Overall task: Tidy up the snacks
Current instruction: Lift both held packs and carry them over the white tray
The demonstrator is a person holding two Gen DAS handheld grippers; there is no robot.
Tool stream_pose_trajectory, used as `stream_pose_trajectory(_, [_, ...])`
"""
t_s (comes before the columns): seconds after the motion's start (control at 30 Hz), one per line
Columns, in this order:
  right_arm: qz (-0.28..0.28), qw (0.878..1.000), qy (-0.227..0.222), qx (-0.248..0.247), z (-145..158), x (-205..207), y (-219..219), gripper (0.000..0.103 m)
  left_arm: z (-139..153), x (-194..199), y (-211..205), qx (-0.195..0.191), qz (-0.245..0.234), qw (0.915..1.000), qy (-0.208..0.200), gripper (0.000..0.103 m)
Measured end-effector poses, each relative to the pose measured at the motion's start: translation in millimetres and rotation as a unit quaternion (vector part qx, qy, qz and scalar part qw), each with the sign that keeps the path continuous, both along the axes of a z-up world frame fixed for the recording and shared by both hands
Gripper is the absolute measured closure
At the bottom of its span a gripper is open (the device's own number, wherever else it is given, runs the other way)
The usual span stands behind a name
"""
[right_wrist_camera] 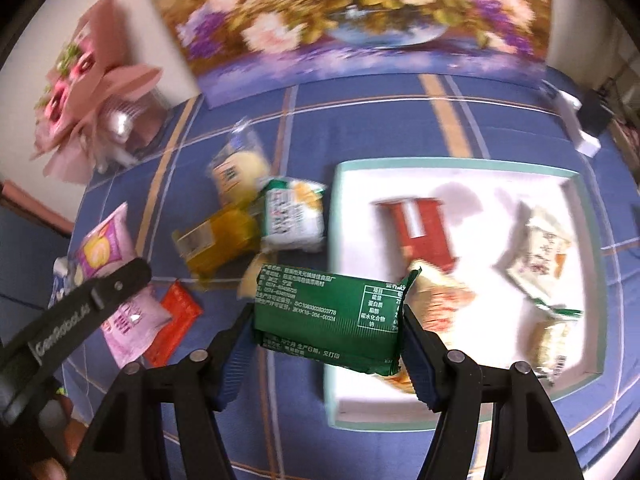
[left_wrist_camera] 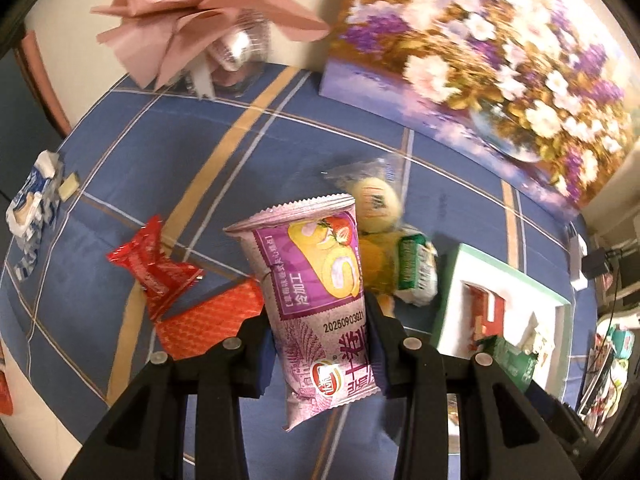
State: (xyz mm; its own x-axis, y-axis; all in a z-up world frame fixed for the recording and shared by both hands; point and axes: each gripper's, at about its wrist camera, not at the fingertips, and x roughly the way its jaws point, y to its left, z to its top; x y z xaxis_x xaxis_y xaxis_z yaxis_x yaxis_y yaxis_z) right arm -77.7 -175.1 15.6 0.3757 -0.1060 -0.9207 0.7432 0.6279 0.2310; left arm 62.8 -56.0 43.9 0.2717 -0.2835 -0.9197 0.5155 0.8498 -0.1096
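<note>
My left gripper is shut on a purple roll-cake packet and holds it upright above the blue tablecloth; it also shows in the right wrist view. My right gripper is shut on a green snack packet, held over the left edge of the white tray, which has a green rim. The tray holds a red packet, a cream packet and other wrapped snacks. The tray also shows at the right in the left wrist view.
Loose snacks lie on the cloth: a yellow packet, a green-white packet, a clear bun packet, red wrappers and a blue-white packet. A flower painting and a pink bouquet stand at the back.
</note>
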Motion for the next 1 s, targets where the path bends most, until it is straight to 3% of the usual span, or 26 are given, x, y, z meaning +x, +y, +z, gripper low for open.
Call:
stream_pose_trajectory(0.3, [-0.090, 0.996, -0.002, 0.021, -6, -55, -53, 0.033, -6, -39, -49, 0.010, -0.071, 0.9974, -0.009, 0.062])
stream_pose_trajectory(0.53, [-0.131, 0.991, -0.003, 0.037, -16, -83, -78, 0.033, -26, -70, -90, 0.029, -0.139, 0.9897, -0.018, 0.062])
stream_pose_trajectory(0.63, [-0.146, 0.989, 0.001, 0.040, -20, -92, -87, 0.033, -36, -80, -103, 0.049, -0.164, 0.9844, -0.041, 0.062])
stream_pose_trajectory(0.9, [-0.173, 0.984, 0.005, 0.051, -32, -109, -107, 0.033, -55, -94, -129, 0.081, -0.197, 0.9730, -0.088, 0.062])
stream_pose_trajectory(1.0, [-0.179, 0.982, 0.010, 0.054, -37, -114, -111, 0.033, -64, -95, -139, 0.089, -0.202, 0.9714, -0.086, 0.062])
